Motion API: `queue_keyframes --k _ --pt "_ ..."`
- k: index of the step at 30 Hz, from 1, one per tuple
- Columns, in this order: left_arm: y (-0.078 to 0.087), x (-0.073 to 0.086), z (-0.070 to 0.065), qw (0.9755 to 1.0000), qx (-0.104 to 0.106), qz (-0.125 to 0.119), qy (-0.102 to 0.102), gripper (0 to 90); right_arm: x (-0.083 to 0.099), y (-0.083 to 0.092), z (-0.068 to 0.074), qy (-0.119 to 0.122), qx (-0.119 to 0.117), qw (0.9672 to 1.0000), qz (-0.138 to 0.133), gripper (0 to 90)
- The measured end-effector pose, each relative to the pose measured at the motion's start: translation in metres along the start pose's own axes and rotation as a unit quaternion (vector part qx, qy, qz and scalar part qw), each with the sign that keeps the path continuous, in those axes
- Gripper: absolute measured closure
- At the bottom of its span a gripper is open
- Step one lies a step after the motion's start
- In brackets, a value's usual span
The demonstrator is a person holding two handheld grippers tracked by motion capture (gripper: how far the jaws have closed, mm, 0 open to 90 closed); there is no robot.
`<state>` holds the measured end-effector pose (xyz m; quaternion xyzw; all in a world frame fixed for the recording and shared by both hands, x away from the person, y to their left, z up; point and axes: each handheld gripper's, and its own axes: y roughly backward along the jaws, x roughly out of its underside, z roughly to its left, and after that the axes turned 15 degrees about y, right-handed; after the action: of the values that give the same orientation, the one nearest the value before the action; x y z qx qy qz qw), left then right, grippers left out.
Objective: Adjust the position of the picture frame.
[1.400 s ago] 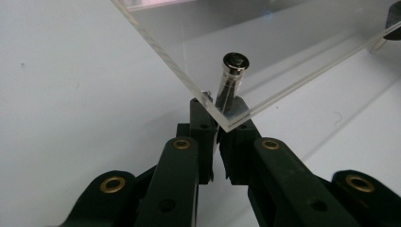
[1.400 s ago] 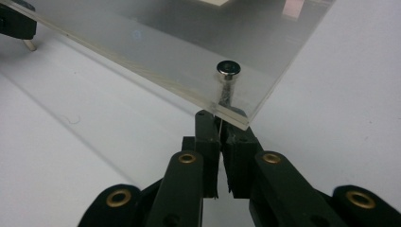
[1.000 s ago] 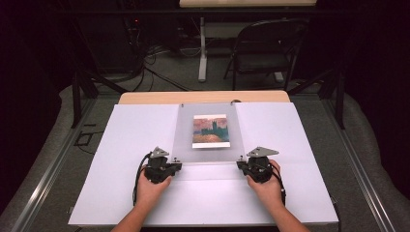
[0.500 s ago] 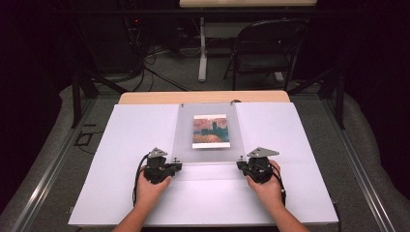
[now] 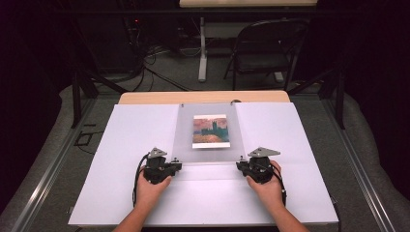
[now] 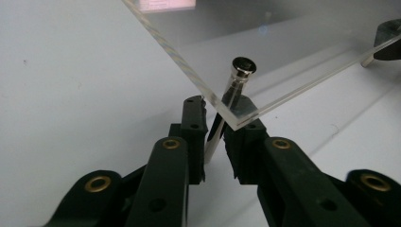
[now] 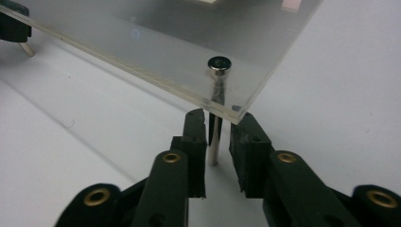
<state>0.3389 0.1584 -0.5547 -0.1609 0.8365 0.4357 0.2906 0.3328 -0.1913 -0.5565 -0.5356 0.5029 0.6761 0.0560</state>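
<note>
Clear acrylic sheet [image 5: 207,135] over a painting print [image 5: 210,130] mid-worktop [image 5: 130,130], unmoved; left gripper [image 6: 215,137] and right gripper [image 7: 216,142], fingers apart, straddled its near-corner standoff pins, unlifted.

Jaws: black, parted, either side of the pin, not clearly touching it.
Gripper [image 6: 215,142]: at the sheet's corner.
Pin [image 6: 230,99]: metal, tilted, passing through the corner, head above.
Sheet [image 6: 293,56]: clear, raised, running ahead and right.
Surface [image 6: 71,85]: white, below.

No readable text, label or number appears anywhere.
</note>
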Motion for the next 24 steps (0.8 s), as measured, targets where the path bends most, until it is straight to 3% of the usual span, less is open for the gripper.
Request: queue_keyframes --k 2,5,9,12,20,24 --pt "0.003 0.001 -0.002 1.0 0.001 0.002 -0.006 70.7 0.001 0.004 -0.001 -0.007 0.0 1.0 -0.006 67.5" --pt "0.006 0.004 -0.004 0.9999 0.001 0.0 -0.011 63.5 0.002 0.011 -0.001 -0.008 -0.003 0.9998 -0.015 63.5" --pt "0.011 0.007 -0.009 0.9998 0.003 -0.002 -0.02 57.9 0.003 0.018 0.002 0.002 0.0 0.9999 -0.016 57.2" --pt "0.018 0.011 -0.013 0.9992 -0.009 -0.006 -0.038 49.4 0.002 0.027 0.004 0.019 0.002 0.9997 -0.016 51.2" --pt "0.041 0.017 -0.019 0.9976 -0.002 -0.013 -0.068 44.6 0.008 0.043 0.013 0.068 0.003 0.9976 -0.01 47.5" --pt "0.055 0.022 -0.017 0.9971 -0.006 -0.027 -0.071 44.0 0.009 0.054 0.016 0.074 0.001 0.9971 -0.018 45.8"
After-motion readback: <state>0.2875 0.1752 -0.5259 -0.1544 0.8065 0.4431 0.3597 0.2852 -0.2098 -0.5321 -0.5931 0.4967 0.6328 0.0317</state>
